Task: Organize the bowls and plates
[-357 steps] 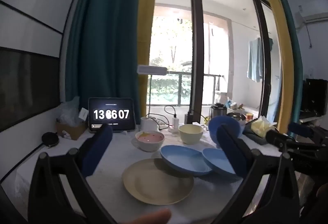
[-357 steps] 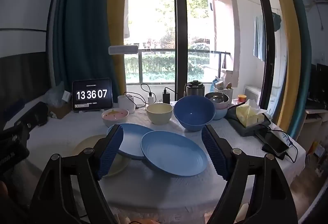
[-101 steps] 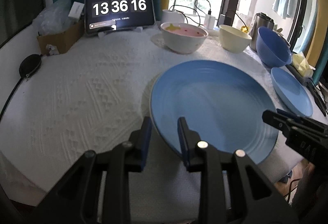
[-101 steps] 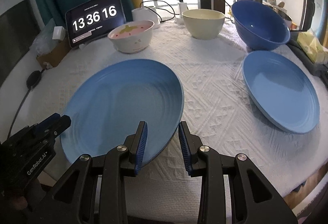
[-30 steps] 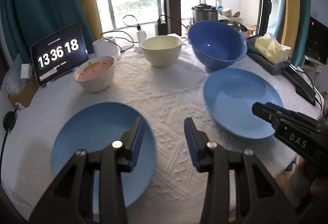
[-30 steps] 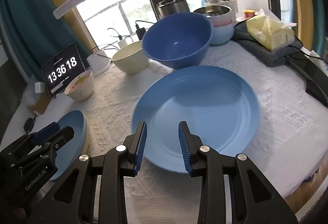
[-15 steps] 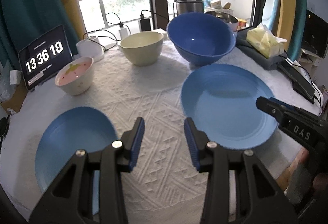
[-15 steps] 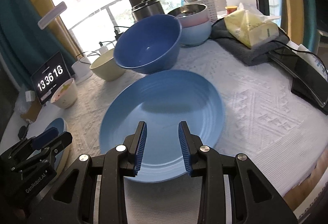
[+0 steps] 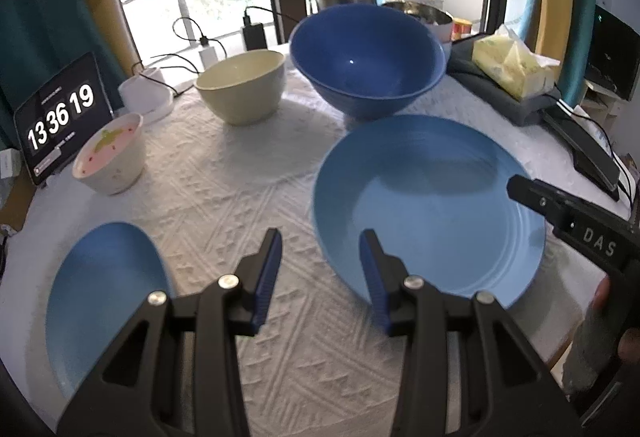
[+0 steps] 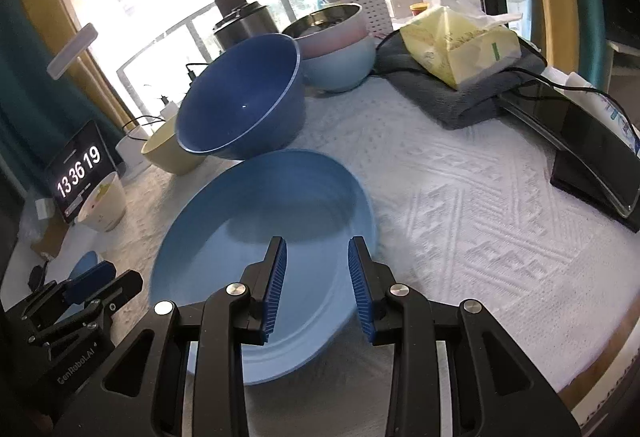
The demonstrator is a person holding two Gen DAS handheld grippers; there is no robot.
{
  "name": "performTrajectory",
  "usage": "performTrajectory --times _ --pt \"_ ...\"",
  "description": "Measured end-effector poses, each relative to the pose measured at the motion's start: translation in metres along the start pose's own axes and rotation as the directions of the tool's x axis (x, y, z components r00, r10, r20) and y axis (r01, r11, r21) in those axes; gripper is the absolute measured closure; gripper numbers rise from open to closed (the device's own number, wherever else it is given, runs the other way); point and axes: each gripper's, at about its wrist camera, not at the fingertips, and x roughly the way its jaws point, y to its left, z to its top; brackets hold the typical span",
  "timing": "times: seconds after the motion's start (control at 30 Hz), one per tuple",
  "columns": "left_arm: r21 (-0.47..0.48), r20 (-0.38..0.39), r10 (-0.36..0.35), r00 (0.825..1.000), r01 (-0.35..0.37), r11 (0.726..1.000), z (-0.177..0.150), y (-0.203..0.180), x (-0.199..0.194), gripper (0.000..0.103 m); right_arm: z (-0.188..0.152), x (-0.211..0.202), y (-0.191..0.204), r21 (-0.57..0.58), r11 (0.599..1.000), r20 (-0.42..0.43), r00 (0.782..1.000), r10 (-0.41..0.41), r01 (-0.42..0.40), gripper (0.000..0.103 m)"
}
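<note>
Currently both tools are closing in on the second blue plate (image 9: 432,205), which lies flat on the white tabletop (image 9: 224,197) just in front of the big dark-blue bowl (image 9: 366,59); my read: this is the approach step before picking it up, presumably to stack it on the other blue plate (image 9: 104,289) at the near left edge; left tool (image 9: 320,269) is partly open and empty, one pad over the cloth, the other over the plate's near-left rim; right tool (image 10: 314,289) is also partly open and empty, hovering over the plate's near rim, no contact that I can see; both point steeply down and forward, a hand (image 9: 608,317) visible behind the right one; next move needs each rim section between the pads, then a squeeze and a level lift; the cream bowl (image 9: 244,89) and the small pink-lined bowl (image 9: 110,155) sit untouched further back.
</note>
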Motion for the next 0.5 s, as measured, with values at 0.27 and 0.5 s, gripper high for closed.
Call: performTrajectory --times 0.27,0.5 --pt "0.002 -0.026 -0.009 1.000 0.009 1.000 0.006 -0.009 0.017 0.061 0.008 0.007 -0.005 0.007 1.000 0.008 1.000 0.017 -0.017 0.069" --pt "-0.001 -0.056 -0.009 0.998 0.009 1.000 0.007 -0.011 0.031 0.061 0.015 0.007 -0.010 0.016 1.000 0.036 0.999 0.016 -0.017 0.069"
